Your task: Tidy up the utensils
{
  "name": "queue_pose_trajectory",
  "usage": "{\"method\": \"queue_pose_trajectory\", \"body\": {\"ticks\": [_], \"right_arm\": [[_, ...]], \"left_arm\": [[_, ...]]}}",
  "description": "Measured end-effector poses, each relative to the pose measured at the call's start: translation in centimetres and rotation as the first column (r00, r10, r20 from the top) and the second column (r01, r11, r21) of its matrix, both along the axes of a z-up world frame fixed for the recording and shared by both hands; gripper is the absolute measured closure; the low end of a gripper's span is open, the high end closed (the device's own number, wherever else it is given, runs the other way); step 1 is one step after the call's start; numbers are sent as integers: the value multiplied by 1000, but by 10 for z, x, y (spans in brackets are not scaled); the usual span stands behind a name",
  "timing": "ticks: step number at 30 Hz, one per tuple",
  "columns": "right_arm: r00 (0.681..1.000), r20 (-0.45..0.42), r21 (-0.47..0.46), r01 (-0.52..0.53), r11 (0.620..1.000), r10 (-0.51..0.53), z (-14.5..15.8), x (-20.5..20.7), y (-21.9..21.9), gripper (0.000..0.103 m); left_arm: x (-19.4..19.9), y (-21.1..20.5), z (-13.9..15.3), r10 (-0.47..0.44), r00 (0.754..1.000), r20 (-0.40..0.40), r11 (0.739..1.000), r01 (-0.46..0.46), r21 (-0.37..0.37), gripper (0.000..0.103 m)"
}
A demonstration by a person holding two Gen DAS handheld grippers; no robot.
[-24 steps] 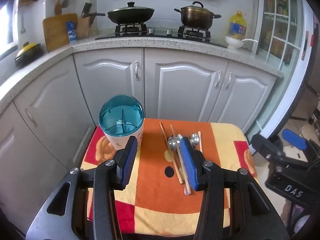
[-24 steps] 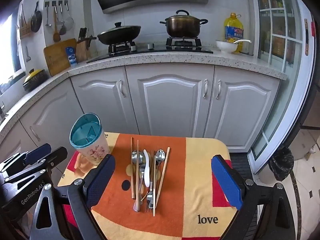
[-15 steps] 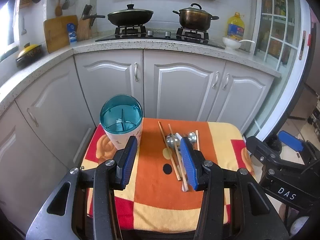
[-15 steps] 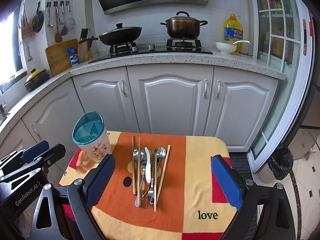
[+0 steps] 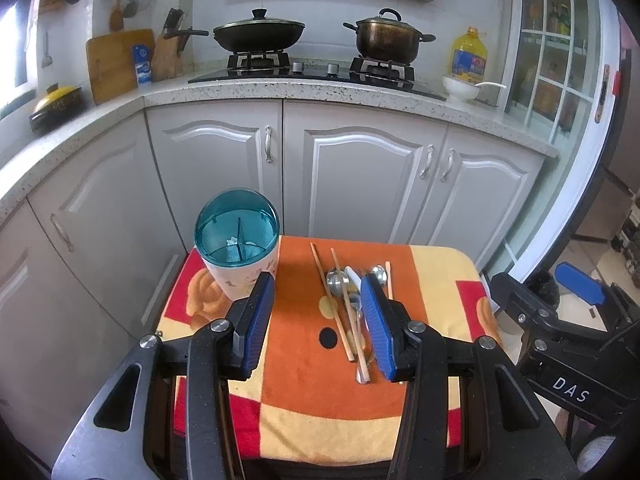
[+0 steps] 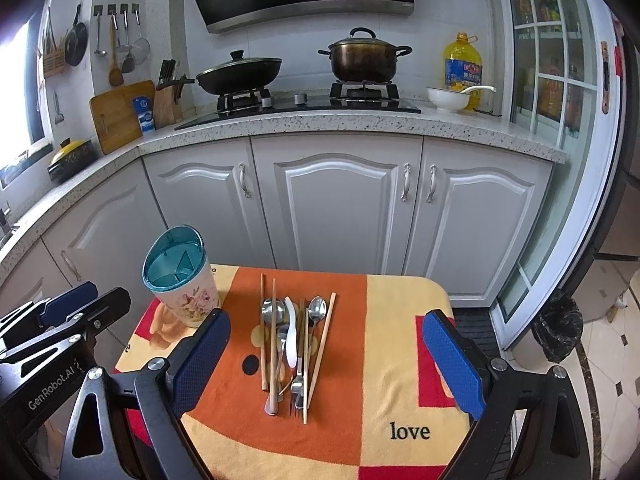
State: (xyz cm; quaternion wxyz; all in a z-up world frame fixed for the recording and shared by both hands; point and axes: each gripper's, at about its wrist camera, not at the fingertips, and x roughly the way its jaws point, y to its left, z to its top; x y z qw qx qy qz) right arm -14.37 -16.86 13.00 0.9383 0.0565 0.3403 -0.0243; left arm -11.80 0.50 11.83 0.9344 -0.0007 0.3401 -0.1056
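So the utensils (image 6: pixel 290 344) are all in one loose pile around the middle of the small table (image 6: pixel 400 360), lying on the orange part of the towel (image 6: pixel 352 392) that covers it. Wooden chopsticks (image 6: pixel 263 332), a couple of metal spoons (image 6: pixel 273 312), a white-handled piece and what looks like a fork near the bottom, all pointing roughly from the near edge toward the far edge. The teal-rimmed utensil holder (image 6: pixel 180 280) with the flower print stands upright at the far left corner, pretty close to the left edge, and it's got dividers inside. Looks empty apart from something pale at the bottom, can't tell what.

Right gripper (image 6: pixel 328 364) is spread wide with nothing in it, hanging over the near edge, pile sitting between its blue pads in view. Left gripper (image 5: pixel 318 320) is also released and empty, narrower gap, hovering above the near left part of the table; its right pad overlaps the pile in its own view.

Room-wise: the right half of the table is bare towel, plenty of space there. Cabinets (image 6: pixel 336 208) run just behind the far edge, a bit tight at the back.
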Motion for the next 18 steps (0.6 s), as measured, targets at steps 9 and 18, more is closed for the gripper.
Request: {"method": "queue_pose_trajectory", "body": {"ticks": [9,18], "right_arm": [[999,31,-102,11,995,-8,-5,-2,7,6],[999,30,-72,15,997,-13,-7,-1,5,6]], "left_arm": [[2,-2,-1,-10,1000,-3,1000,10,-2,59],[2,-3,-9,-17,1000,-17,1000,17,-3,59]]}}
